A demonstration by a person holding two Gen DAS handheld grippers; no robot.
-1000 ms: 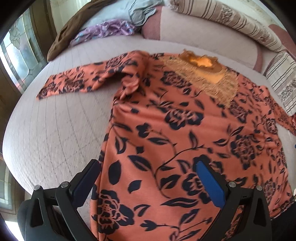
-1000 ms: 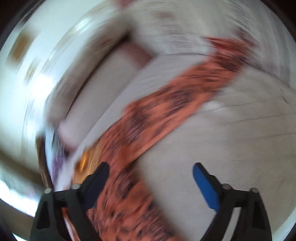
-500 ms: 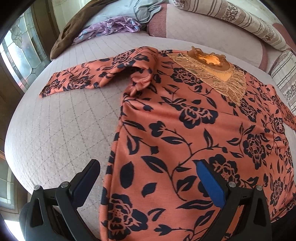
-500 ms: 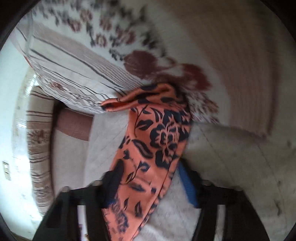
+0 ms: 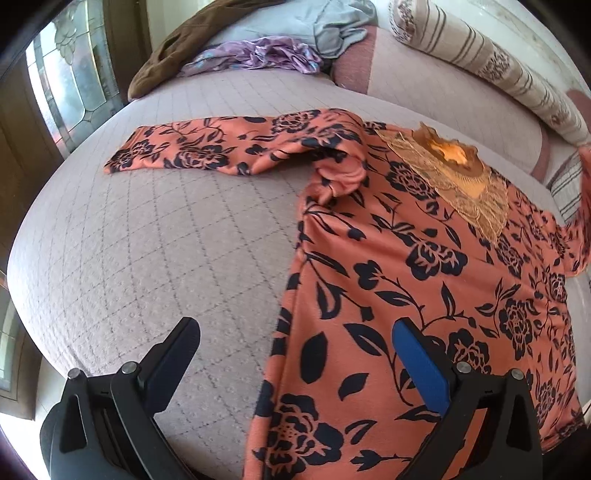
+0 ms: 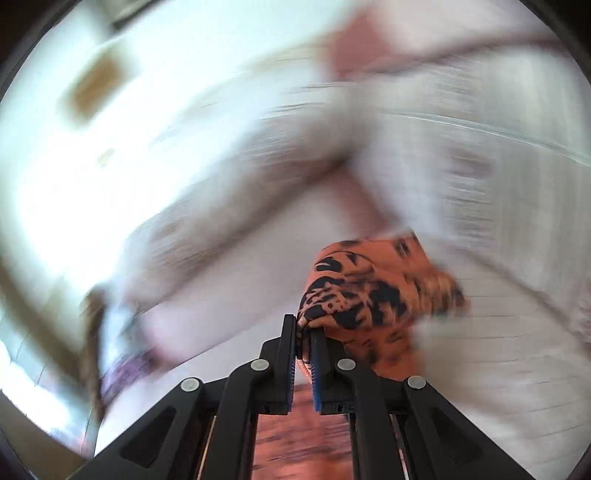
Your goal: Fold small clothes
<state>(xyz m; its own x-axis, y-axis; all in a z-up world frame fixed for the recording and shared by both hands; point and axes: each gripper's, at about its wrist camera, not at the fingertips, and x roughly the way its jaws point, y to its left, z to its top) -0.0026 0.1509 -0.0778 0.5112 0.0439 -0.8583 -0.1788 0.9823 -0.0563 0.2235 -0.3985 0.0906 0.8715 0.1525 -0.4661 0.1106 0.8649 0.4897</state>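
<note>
two grippers work over one wide bed (image 5: 155, 236) covered in a pale lilac quilted spread. most of its middle is taken up by an orange top (image 5: 424, 295) printed with dark navy roses and leaves, laid flat with its hem toward the near edge and its gold lace neckline (image 5: 461, 177) toward the far edge. one sleeve (image 5: 207, 151) stretches out flat toward the bed's left edge, bunched into a fold where it meets the shoulder. the other sleeve (image 6: 369, 295) is lifted off the spread at the bed's right side, its end showing at the right margin of the left wrist view. along the far edge lie a long striped bolster (image 5: 487, 70), a pale blue cloth (image 5: 317, 22), a brown garment (image 5: 177, 48) and a crumpled purple one (image 5: 258, 55) (all well apart from the top). the left gripper (image 5: 295, 345) hovers low over the near edge, fingers spread wide and grasping nothing, one finger above bare quilt and the blue-padded one above the top's body. the right gripper (image 6: 303, 343) is clenched on the raised sleeve's cuff, the cloth pinched between its pads and bulging out beyond the tips; its surroundings are blurred past telling.
</note>
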